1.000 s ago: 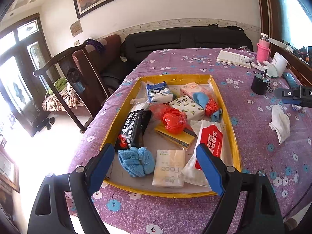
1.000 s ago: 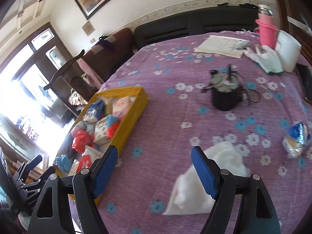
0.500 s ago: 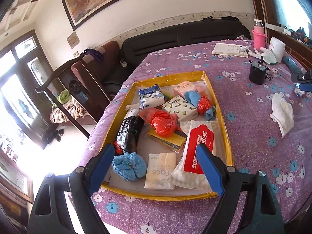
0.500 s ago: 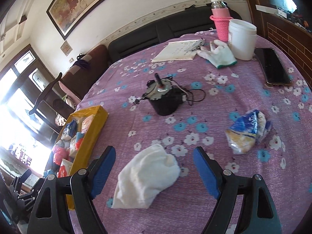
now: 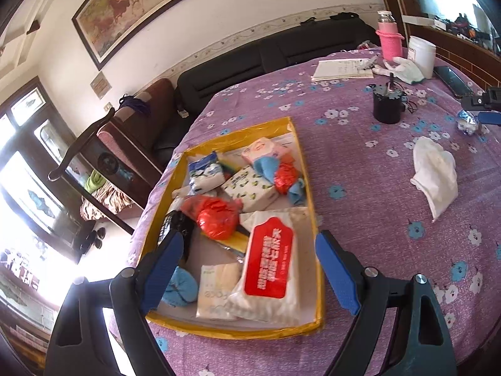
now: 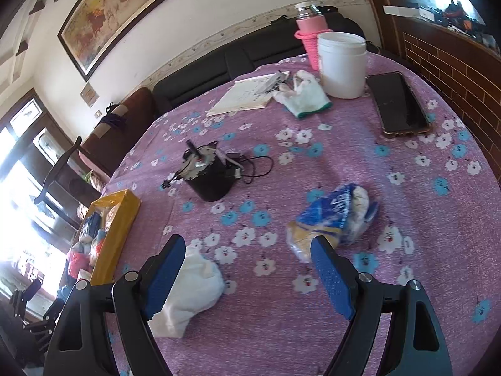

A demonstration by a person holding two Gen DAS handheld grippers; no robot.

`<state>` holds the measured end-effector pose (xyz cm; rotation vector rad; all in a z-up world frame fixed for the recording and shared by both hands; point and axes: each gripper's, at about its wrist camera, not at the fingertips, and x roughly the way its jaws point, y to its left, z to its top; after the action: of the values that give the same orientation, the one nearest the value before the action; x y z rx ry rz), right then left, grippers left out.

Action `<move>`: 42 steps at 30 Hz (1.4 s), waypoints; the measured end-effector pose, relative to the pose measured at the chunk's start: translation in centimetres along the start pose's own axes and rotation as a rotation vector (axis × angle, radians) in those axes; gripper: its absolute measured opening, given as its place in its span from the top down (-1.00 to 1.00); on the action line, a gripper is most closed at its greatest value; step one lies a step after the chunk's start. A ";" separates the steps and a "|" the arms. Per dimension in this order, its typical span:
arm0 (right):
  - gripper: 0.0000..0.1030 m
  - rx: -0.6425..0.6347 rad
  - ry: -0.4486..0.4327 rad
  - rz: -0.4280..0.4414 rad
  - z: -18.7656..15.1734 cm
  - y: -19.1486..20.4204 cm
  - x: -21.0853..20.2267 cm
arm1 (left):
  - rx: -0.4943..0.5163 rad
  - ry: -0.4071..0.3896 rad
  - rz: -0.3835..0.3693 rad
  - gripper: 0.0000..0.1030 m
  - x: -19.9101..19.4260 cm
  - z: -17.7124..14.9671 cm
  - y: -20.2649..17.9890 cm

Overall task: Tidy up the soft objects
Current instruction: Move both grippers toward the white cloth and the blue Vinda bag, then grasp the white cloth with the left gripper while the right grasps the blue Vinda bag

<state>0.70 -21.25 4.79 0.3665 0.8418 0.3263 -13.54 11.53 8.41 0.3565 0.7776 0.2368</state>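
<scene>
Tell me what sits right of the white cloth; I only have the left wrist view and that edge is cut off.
Observer: A crumpled blue and yellow packet lies on the purple tablecloth, right of the white cloth and apart from it.
Operator: Is the right gripper on either one?
Observer: No. The right gripper is open with bare tablecloth between its fingers; cloth and packet lie just outside.
Operator: Anything else beyond my frame's right side?
Observer: A dark phone lies flat beside the white tub, near the table's far right edge.
</scene>
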 end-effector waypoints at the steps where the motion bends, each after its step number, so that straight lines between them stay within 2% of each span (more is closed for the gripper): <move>1: -0.67 0.007 -0.002 -0.002 0.1 -0.4 0.0 | 0.005 0.000 -0.003 -0.67 -0.1 0.1 -0.3; 4: -0.67 0.023 -0.007 -0.012 0.3 -1.6 -0.1 | 0.031 0.002 -0.020 -0.67 0.1 0.6 -1.7; 8: -0.67 0.045 -0.022 -0.033 0.6 -2.8 -0.2 | 0.062 0.009 -0.076 -0.67 0.1 1.2 -3.7; 17: -0.70 0.061 -0.055 -0.119 0.1 -4.5 0.2 | 0.046 0.106 -0.372 -0.67 2.4 2.3 -8.5; 21: -0.70 0.070 -0.068 -0.138 0.2 -5.0 0.1 | 0.015 0.138 -0.467 -0.66 3.5 2.8 -10.6; 27: -0.74 0.180 -0.126 -0.191 0.4 -7.9 -1.1 | 0.040 0.085 -0.523 -0.66 4.5 4.7 -13.9; 32: -0.74 0.204 -0.093 -0.213 0.5 -8.5 -0.5 | 0.069 0.084 -0.554 -0.66 6.3 5.9 -16.2; 35: -0.74 0.212 -0.079 -0.225 0.4 -8.7 -0.1 | 0.063 0.112 -0.578 -0.66 7.4 6.0 -17.1; 36: -0.74 0.218 -0.079 -0.229 0.3 -8.8 -0.1 | 0.052 0.131 -0.600 -0.67 7.9 5.9 -17.3; 39: -0.74 0.249 -0.082 -0.233 0.2 -9.4 -0.1 | 0.060 0.115 -0.616 -0.97 8.1 5.7 -17.7; 42: -0.74 0.266 -0.069 -0.232 0.1 -9.8 0.1 | 0.098 0.120 -0.592 -0.99 8.2 5.7 -18.5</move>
<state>2.17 -29.90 0.54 0.5187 0.8524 -0.0149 -2.36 -3.95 -0.47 0.1922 0.9805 -0.3392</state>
